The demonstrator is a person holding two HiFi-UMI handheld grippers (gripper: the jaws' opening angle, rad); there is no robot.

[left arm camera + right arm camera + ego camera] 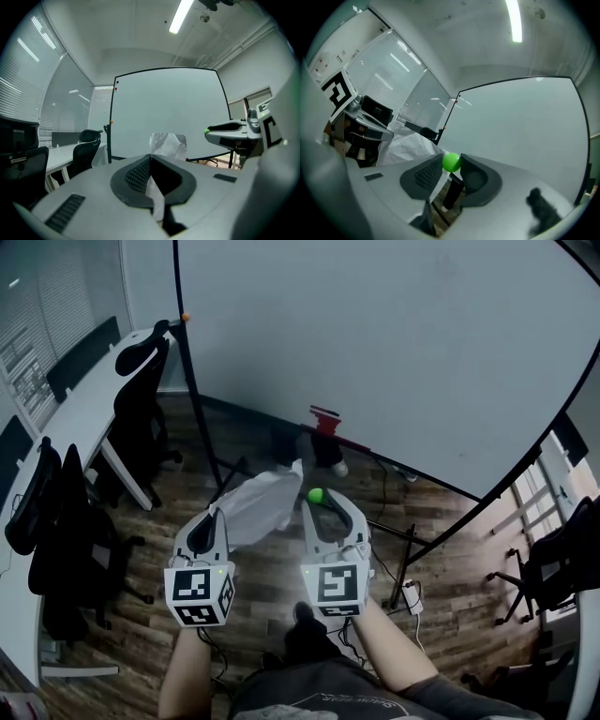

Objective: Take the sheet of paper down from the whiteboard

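The white sheet of paper (260,503) is off the whiteboard (375,352) and hangs crumpled in front of it. My left gripper (217,513) is shut on the sheet's edge. In the left gripper view the paper (167,144) runs through the closed jaws of that gripper (150,157) and stands up beyond them. To its right, my right gripper (317,496) is shut on a small green ball (316,495). In the right gripper view the ball (451,162) sits pinched at the tips of the right gripper (451,163), with the paper (410,145) to the left.
The whiteboard stands on a black frame with legs (412,545) spread over the wooden floor. A red object (325,417) sits at its lower edge. A long white desk (80,418) with black office chairs (141,418) runs along the left. Cables and a plug (412,596) lie on the floor.
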